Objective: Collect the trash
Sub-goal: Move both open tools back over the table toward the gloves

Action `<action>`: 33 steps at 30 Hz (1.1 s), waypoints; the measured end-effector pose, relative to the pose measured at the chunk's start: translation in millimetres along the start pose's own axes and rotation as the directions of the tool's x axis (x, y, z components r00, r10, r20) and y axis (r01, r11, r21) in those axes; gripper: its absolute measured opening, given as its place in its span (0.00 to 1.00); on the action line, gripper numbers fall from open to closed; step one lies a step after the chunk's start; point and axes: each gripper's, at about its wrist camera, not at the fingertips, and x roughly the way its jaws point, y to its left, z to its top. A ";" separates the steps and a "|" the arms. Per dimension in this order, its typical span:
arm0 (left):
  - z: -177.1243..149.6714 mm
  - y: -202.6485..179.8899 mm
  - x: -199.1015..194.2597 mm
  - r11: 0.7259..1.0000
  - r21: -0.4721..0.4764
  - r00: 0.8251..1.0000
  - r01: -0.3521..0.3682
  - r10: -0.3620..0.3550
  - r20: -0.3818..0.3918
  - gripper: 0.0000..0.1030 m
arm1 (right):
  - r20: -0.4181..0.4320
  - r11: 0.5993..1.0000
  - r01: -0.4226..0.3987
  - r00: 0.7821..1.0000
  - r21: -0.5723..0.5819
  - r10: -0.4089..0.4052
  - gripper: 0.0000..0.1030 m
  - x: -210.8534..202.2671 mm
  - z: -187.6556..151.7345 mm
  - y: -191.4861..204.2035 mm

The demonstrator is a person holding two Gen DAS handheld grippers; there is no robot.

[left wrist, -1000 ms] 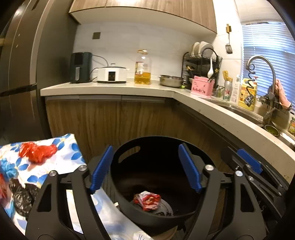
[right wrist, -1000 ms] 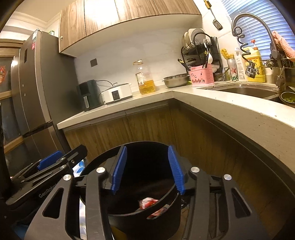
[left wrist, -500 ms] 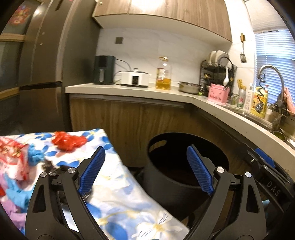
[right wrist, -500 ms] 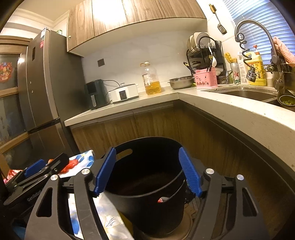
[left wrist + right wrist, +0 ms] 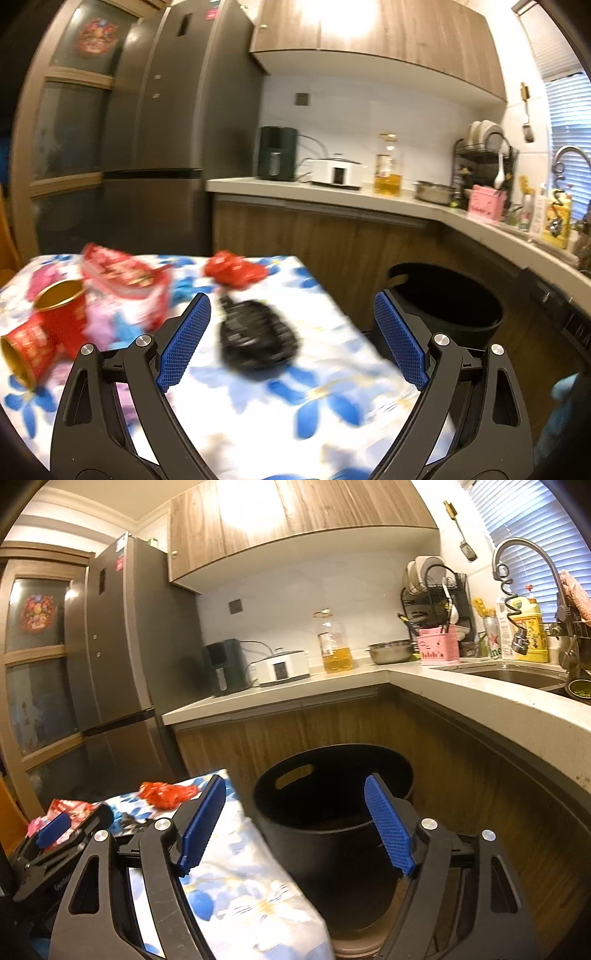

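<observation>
My left gripper (image 5: 291, 339) is open and empty over the flowered tablecloth (image 5: 280, 413). A crumpled black bag (image 5: 255, 339) lies between its jaws, blurred. A crumpled red wrapper (image 5: 236, 273) lies behind it, a red-and-white packet (image 5: 125, 277) to the left, and two red cups (image 5: 44, 332) lie on their sides at the far left. The black bin (image 5: 447, 306) stands on the floor at the right. My right gripper (image 5: 295, 827) is open and empty in front of the bin (image 5: 332, 812). The red wrapper (image 5: 166, 794) shows on the table at its left.
A wooden cabinet run with a grey worktop (image 5: 295, 698) stands behind the bin, curving right to the sink (image 5: 517, 675). A tall fridge (image 5: 166, 147) stands at the left. The left gripper (image 5: 55, 838) shows low left in the right wrist view.
My left gripper has swung left from over the bin to over the table, bringing the black bag, packet and cups into view. My right gripper has pulled back and risen from the bin.
</observation>
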 end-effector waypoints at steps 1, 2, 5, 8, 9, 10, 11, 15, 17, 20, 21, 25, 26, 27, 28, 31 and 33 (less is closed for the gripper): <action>-3.3 7.3 -4.2 1.000 -0.002 1.000 -0.015 0.015 0.000 0.86 | -0.002 1.000 -0.011 1.000 0.000 0.011 0.74 -1.4 -2.1 4.5; -6.6 14.8 -8.9 1.000 -0.001 1.000 -0.031 0.031 0.001 0.86 | -0.003 1.000 -0.018 1.000 0.000 0.018 0.74 -2.8 -3.8 8.4; -16.6 39.0 -21.2 0.995 0.000 0.995 -0.101 0.101 0.003 0.86 | -0.011 0.999 -0.044 0.999 -0.001 0.044 0.74 -4.7 -9.7 21.4; -25.0 64.2 -29.7 0.988 -0.024 0.988 -0.151 0.151 -0.013 0.86 | -0.025 0.997 -0.079 0.997 -0.005 0.079 0.74 -4.9 -18.2 37.8; -28.8 73.7 -32.4 0.985 -0.028 0.985 -0.170 0.170 -0.020 0.86 | -0.029 0.996 -0.089 0.996 -0.006 0.089 0.74 -5.0 -20.4 42.8; -32.0 79.9 -34.1 0.983 -0.030 0.983 -0.183 0.183 -0.024 0.86 | -0.032 0.995 -0.099 0.995 -0.007 0.098 0.74 -5.7 -22.9 47.2; -35.0 86.3 -35.6 0.979 -0.033 0.980 -0.199 0.199 -0.029 0.86 | -0.040 0.994 -0.112 0.993 -0.009 0.112 0.74 -5.7 -26.2 54.2; -46.1 105.8 -38.2 0.971 -0.046 0.971 -0.234 0.232 -0.052 0.86 | -0.067 0.986 -0.162 0.985 -0.024 0.160 0.74 -5.2 -36.6 77.0; -49.8 116.1 -37.6 0.968 -0.064 0.969 -0.241 0.236 -0.068 0.86 | -0.075 0.983 -0.182 0.981 -0.035 0.179 0.74 -5.6 -39.5 86.1; -54.6 124.0 -29.5 0.967 -0.084 0.967 -0.239 0.230 -0.105 0.86 | -0.080 0.978 -0.204 0.977 -0.045 0.200 0.74 -6.4 -41.7 95.7; -55.1 125.4 -23.2 0.967 -0.090 0.966 -0.239 0.226 -0.129 0.86 | -0.081 0.977 -0.208 0.976 -0.046 0.204 0.74 -6.3 -42.2 96.6; -62.1 136.0 -1.3 0.960 -0.110 0.946 -0.257 0.227 -0.233 0.74 | -0.084 0.974 -0.220 0.973 -0.051 0.215 0.74 -6.1 -43.7 100.3; -64.1 138.0 3.1 0.959 -0.114 0.940 -0.261 0.225 -0.256 0.70 | -0.085 0.974 -0.220 0.973 -0.052 0.215 0.74 -5.7 -43.7 100.9; -65.7 139.0 6.2 0.959 -0.115 0.938 -0.257 0.219 -0.270 0.66 | -0.086 0.974 -0.221 0.973 -0.054 0.216 0.74 -5.2 -43.6 101.0; -67.4 139.4 9.4 0.960 -0.112 0.934 -0.256 0.215 -0.286 0.63 | -0.089 0.974 -0.221 0.972 -0.056 0.216 0.74 -4.4 -43.9 102.1; -71.7 141.5 16.9 0.964 -0.118 0.927 -0.237 0.188 -0.325 0.44 | -0.104 0.973 -0.223 0.971 -0.058 0.217 0.74 -2.0 -46.1 105.5; -73.9 144.6 19.2 0.965 -0.132 0.923 -0.226 0.168 -0.347 0.28 | -0.114 0.972 -0.226 0.969 -0.067 0.218 0.74 -0.9 -48.8 109.1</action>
